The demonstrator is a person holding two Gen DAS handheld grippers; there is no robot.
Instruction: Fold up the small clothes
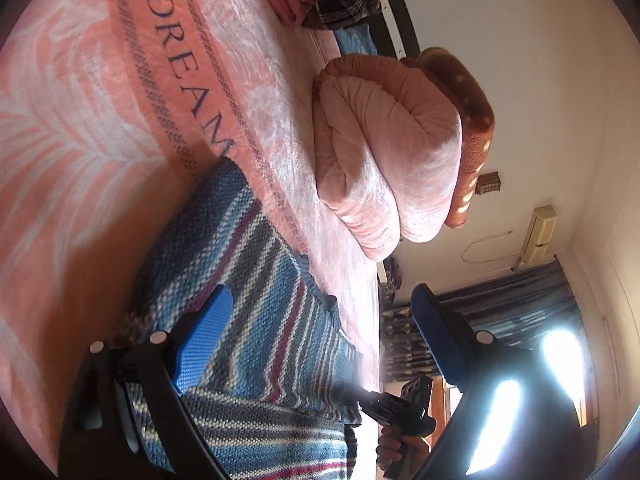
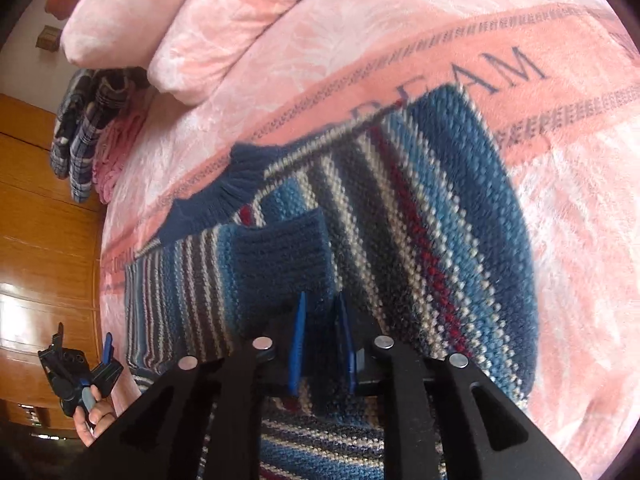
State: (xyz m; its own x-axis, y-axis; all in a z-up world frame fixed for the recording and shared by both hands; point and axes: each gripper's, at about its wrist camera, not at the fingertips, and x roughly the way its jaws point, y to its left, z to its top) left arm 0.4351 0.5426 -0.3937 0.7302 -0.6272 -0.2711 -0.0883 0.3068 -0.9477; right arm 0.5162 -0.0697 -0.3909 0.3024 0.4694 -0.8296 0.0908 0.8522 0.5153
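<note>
The blue, white and red striped knitted sweater (image 2: 400, 220), soft, limp and light, lies on the pink plush bed (image 2: 560, 240); right gripper (image 2: 322, 344) clamps its knit, left gripper (image 1: 320, 320) stands apart; take hems and ribbed edges.

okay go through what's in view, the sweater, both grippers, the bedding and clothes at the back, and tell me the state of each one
striped sweater: partly folded on the pink blanket, one edge lifted.
right gripper: nearly shut, pinching sweater fabric.
left gripper: open, one finger over the sweater, gripping nothing.
pink comforter: folded, lying on the bed.
plaid garment: unfolded, heaped at the bed's edge.
</note>
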